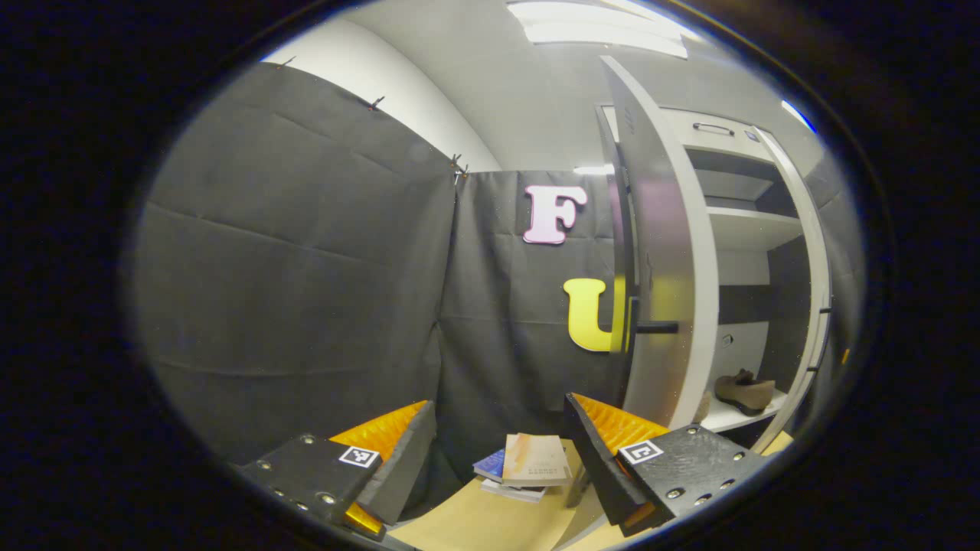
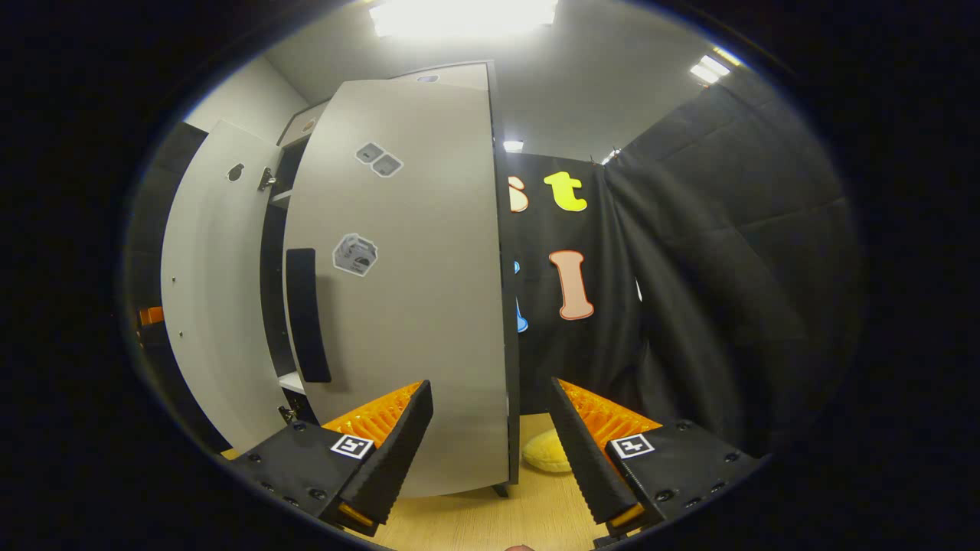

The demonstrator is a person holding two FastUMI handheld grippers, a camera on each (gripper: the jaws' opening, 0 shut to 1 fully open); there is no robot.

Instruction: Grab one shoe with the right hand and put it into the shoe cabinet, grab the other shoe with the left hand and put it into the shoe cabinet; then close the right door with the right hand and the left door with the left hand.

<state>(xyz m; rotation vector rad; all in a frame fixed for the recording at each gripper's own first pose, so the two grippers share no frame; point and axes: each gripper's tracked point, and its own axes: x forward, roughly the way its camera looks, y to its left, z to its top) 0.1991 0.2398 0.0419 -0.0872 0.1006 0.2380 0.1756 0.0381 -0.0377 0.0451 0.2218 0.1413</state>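
Inside the white wooden shoe cabinet (image 1: 766,229), a brown shoe (image 1: 744,391) rests on its lowest shelf; both the left gripper (image 1: 499,448) and the right gripper (image 2: 490,428) are spread, holding nothing.

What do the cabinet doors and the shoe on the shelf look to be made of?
Left door and right door: probably laminated board, with a smooth, matte pale grey face and slight sheen. Shoe: looks like brown suede or soft leather, dull and napped, though too small to be sure.

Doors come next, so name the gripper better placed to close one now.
Right. The right gripper is open, facing the right door near its dark handle. The left gripper points beside the left door.
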